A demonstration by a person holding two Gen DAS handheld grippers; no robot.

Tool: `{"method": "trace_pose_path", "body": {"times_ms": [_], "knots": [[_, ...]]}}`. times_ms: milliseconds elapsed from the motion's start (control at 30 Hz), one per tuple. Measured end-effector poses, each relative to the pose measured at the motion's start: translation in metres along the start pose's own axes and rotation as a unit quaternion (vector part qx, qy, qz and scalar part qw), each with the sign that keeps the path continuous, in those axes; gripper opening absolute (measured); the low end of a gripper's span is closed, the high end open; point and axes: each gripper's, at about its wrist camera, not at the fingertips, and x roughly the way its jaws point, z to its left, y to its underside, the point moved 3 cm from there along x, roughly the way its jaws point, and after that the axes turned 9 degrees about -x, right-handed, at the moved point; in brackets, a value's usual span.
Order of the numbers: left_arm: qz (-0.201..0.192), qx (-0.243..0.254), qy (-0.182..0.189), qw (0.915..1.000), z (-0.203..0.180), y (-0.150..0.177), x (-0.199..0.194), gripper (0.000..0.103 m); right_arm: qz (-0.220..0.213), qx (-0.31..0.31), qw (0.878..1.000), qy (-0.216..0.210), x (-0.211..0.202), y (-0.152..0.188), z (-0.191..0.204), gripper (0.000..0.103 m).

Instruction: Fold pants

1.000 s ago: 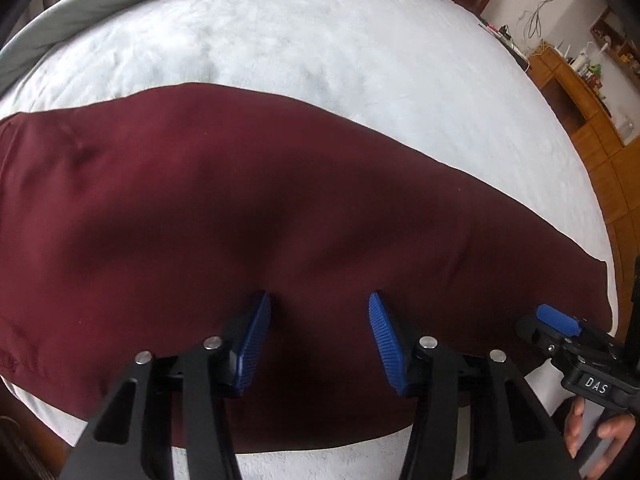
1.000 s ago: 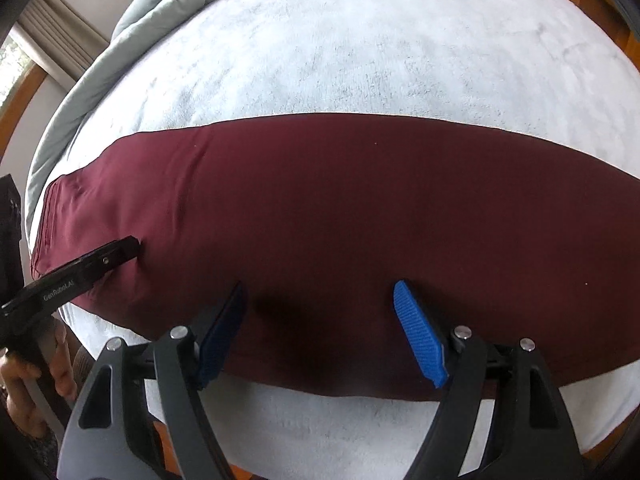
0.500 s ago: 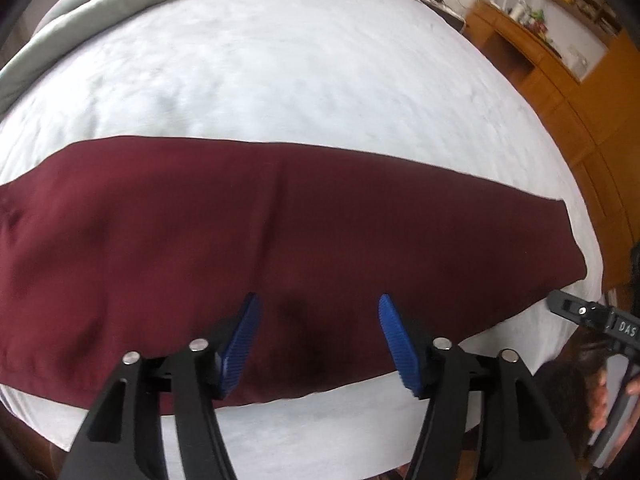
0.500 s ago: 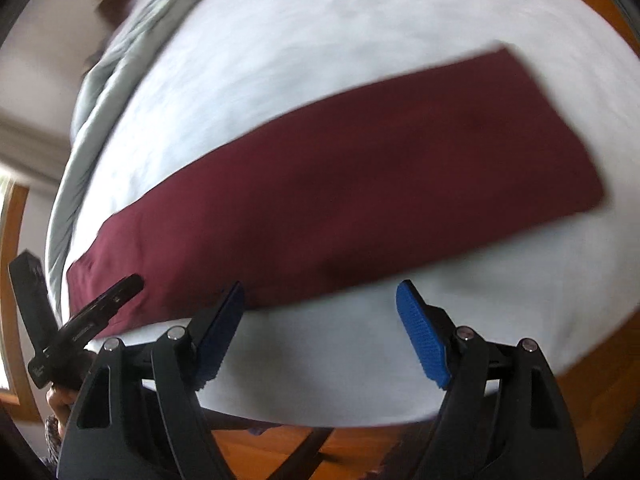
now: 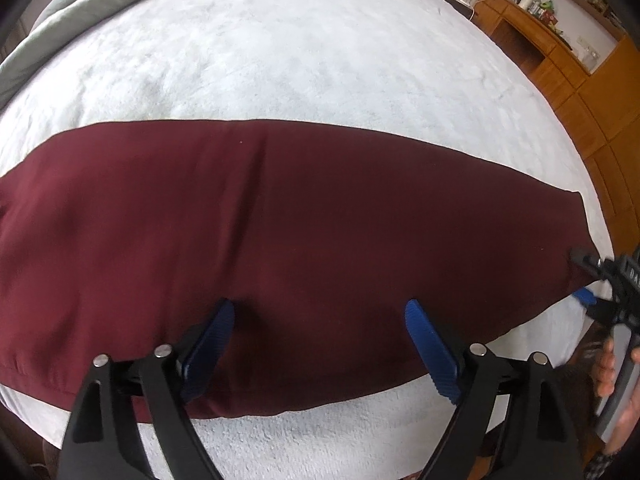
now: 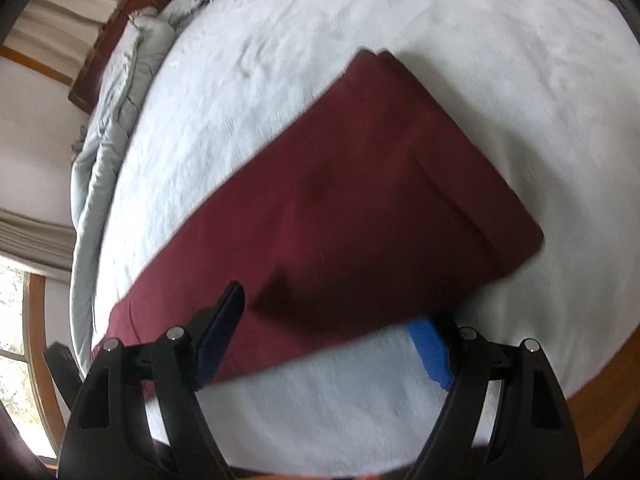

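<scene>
Since a second ago the left gripper (image 5: 318, 322) has had its jaws opening wider, and the right gripper (image 6: 332, 322) has swung along the garment to its hem end, with that view tilted and blurred. Nothing sits between the left jaws: the ribbed blue pads (image 5: 430, 350) stand far apart above the cloth, released, on black angular arms with silver rivets. The right jaws are likewise spread and empty, one pad (image 6: 430, 346) low beside the near edge of the fabric; whether it touches I cannot tell.

Below them the pants (image 5: 280, 248) lie flat as one long maroon band, the two legs stacked, smooth matte cloth with a faint lengthwise crease. In the right wrist view the hems (image 6: 472, 184) make a squared end with a stitched cuff line. The band rests across the near part of the bed (image 5: 280, 48), whose cover is pale, fleecy and faintly mottled. A grey quilted duvet (image 6: 116, 120) is bunched along the far side. Orange-brown wooden cabinets (image 5: 580, 80) stand beyond the bed, and a hand (image 5: 616, 376) grips the right tool's handle.
</scene>
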Motion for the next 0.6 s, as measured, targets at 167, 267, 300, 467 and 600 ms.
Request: {"method": "trace_pose_path", "body": {"times_ms": [167,267,300,467,600], "knots": [[0.001,0.004,0.001,1.0,0.004,0.0,0.001,0.09,-0.027,0.018,0.999,-0.003,0.016,-0.019,0.003,0.051],[0.001,0.0,0.011,0.9999,0.004,-0.002,0.001,0.09,-0.04,0.02,0.998,-0.041,0.016,-0.025,0.007,0.022],[0.002,-0.005,0.015,0.9999,0.005,-0.003,0.0,0.09,-0.045,0.021,0.997,-0.054,0.015,-0.025,0.008,0.019],[-0.022,-0.019,0.017,0.9994,0.016,-0.006,-0.018,0.09,-0.086,-0.002,0.993,-0.083,-0.011,-0.038,0.029,0.015],[-0.074,-0.013,0.013,0.9971,0.02,-0.01,-0.043,0.09,-0.131,-0.024,0.985,-0.107,-0.045,-0.049,0.045,0.014]]}}
